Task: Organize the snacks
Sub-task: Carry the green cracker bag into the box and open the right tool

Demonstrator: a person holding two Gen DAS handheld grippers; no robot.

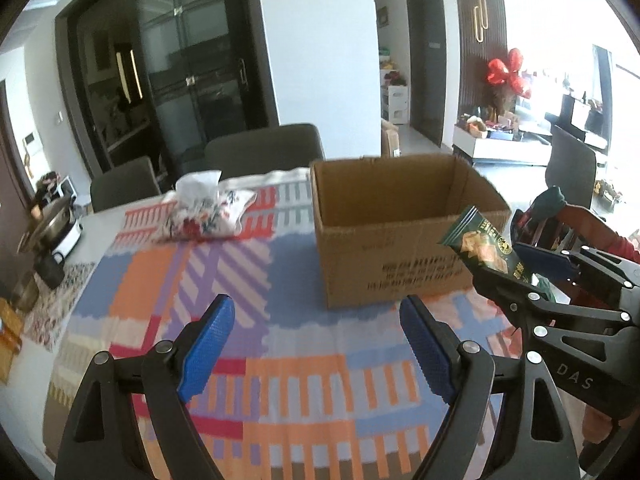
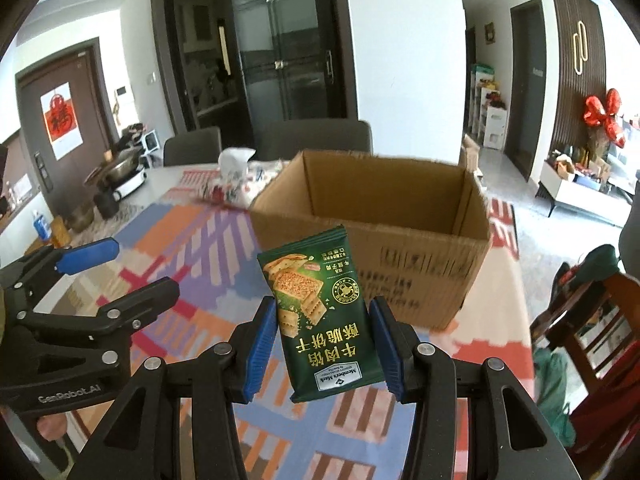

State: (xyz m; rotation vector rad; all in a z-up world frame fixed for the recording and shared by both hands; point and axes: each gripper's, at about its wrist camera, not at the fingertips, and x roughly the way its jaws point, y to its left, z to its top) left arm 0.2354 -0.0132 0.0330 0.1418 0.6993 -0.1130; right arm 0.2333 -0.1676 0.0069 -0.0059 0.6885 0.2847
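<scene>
A green cracker packet (image 2: 320, 316) hangs between the blue pads of my right gripper (image 2: 326, 320), which is shut on its two side edges, above the patterned cloth in front of an open cardboard box (image 2: 384, 216). The left wrist view shows the same packet (image 1: 480, 244) at the right, held up beside the box (image 1: 392, 236). My left gripper (image 1: 316, 348) stands open over the cloth with nothing between its pads; it also shows at the left of the right wrist view (image 2: 120, 268).
A floral cloth pouch (image 1: 204, 212) lies on the striped tablecloth (image 1: 248, 264) behind and left of the box. Dark chairs (image 1: 264, 148) stand at the far table edge. A pot and mug (image 1: 56, 236) sit at the left end. A wooden chair (image 2: 592, 320) is at the right.
</scene>
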